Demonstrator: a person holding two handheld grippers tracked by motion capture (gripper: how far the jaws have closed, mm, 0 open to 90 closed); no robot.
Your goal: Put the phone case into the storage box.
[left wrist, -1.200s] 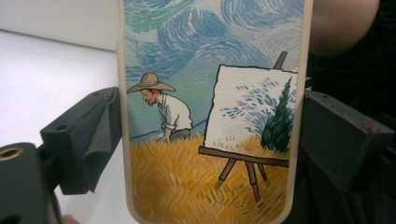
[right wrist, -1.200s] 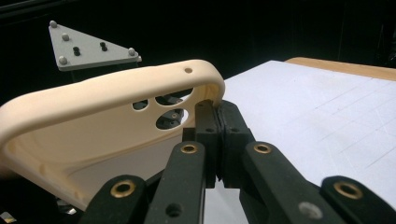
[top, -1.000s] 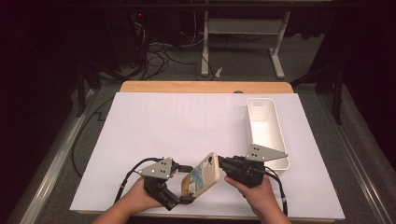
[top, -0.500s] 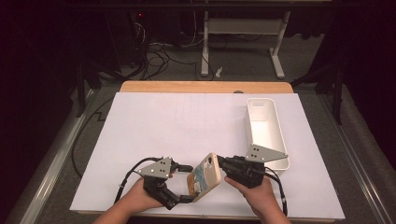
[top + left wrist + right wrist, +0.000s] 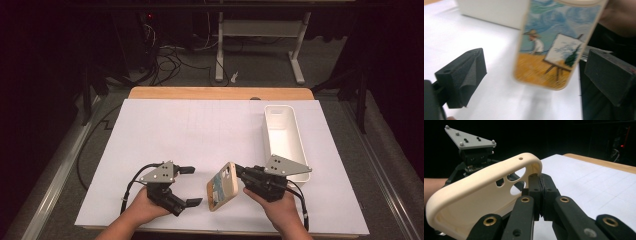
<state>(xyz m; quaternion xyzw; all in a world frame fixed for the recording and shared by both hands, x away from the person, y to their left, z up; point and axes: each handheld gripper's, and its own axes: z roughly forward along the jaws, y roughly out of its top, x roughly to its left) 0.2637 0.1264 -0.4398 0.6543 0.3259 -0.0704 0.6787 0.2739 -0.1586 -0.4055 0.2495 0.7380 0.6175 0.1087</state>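
Note:
A cream phone case [image 5: 222, 186] with a painted field scene on its back [image 5: 554, 45] hangs tilted just above the white sheet near the front edge. My right gripper [image 5: 241, 175] is shut on the case's rim beside the camera cut-outs [image 5: 541, 185], holding it from the right. My left gripper [image 5: 196, 186] is open to the left of the case. Its jaws have just been opening, and the lower end of the case stands between and just ahead of the pads [image 5: 466, 72] without touching them. The left gripper's grey plate [image 5: 470, 138] shows behind the case.
A long white tray [image 5: 285, 140] stands at the right of the white sheet [image 5: 200, 130], close behind my right hand. The wooden table edge [image 5: 220, 93] runs along the back. Beyond it are desk legs and cables on a dark floor.
The left gripper's jaws have spread wider and now stand off the case's lower end. The right gripper and the case have stayed where they were.

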